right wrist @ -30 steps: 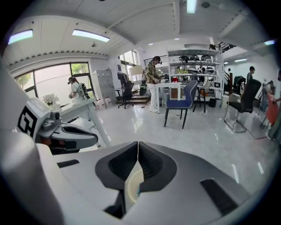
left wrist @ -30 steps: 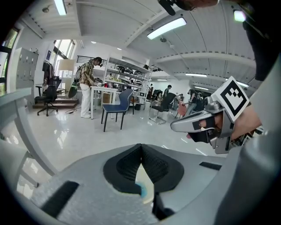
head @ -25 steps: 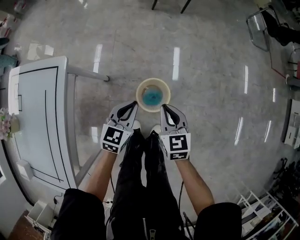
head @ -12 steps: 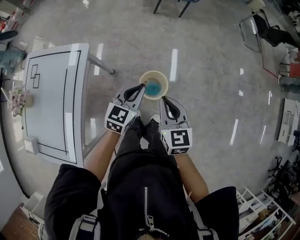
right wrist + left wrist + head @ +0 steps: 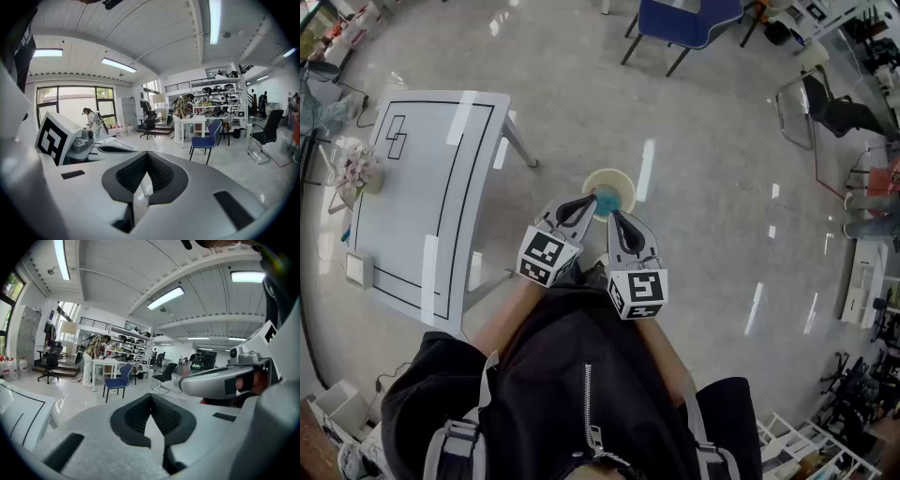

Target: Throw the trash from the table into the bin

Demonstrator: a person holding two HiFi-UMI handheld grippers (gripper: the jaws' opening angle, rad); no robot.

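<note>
A round cream bin [image 5: 622, 184] stands on the floor with something blue [image 5: 606, 198] lying in it. Both grippers are held side by side in front of the person, above the bin and well off the floor. My left gripper [image 5: 588, 200] has its jaws closed tip to tip [image 5: 151, 395] with nothing between them. The tips of my right gripper [image 5: 613, 216] also meet [image 5: 148, 153] and hold nothing. The white table [image 5: 422, 216] stands at the left, marked with black lines.
On the table's left edge sit a small bunch of flowers [image 5: 356, 169] and a small white square [image 5: 358, 270]. A blue chair [image 5: 689, 19] stands ahead, and further chairs [image 5: 825, 103] and racks at the right. A person [image 5: 93, 359] stands at a far desk.
Both grippers have risen towards the head camera and kept their jaws together. The bin now looks smaller and farther below, and more of the table and room shows.
</note>
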